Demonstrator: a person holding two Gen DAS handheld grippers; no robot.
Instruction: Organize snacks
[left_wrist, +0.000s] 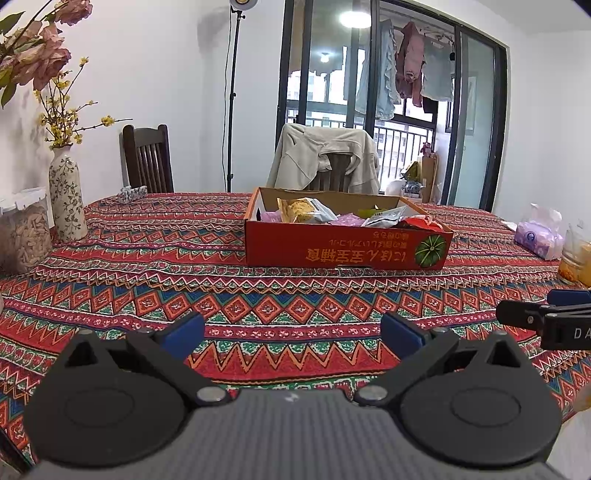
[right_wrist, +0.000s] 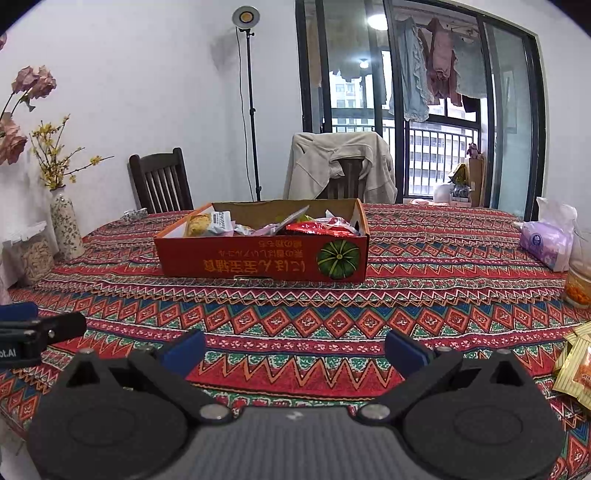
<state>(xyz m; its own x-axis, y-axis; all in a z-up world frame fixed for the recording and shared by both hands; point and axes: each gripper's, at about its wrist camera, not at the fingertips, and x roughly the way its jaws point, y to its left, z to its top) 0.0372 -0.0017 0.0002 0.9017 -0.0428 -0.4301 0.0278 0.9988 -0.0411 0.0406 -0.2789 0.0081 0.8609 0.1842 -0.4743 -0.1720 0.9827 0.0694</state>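
Observation:
A red cardboard box (left_wrist: 332, 247) with a green pumpkin print stands on the patterned tablecloth; it also shows in the right wrist view (right_wrist: 258, 260). Several snack packets (left_wrist: 306, 212) lie inside it, also seen in the right wrist view (right_wrist: 317, 227). My left gripper (left_wrist: 291, 332) is open and empty, low over the cloth in front of the box. My right gripper (right_wrist: 295, 349) is open and empty, also in front of the box. Yellow snack packets (right_wrist: 576, 365) lie on the cloth at its right. Each gripper's tip shows at the edge of the other's view.
A flowered vase (left_wrist: 66, 192) and a clear jar (left_wrist: 22, 236) stand at the left. A purple tissue pack (right_wrist: 546, 243) and a glass of orange bits (right_wrist: 580, 284) stand at the right. Two chairs (right_wrist: 343, 177) stand behind the table.

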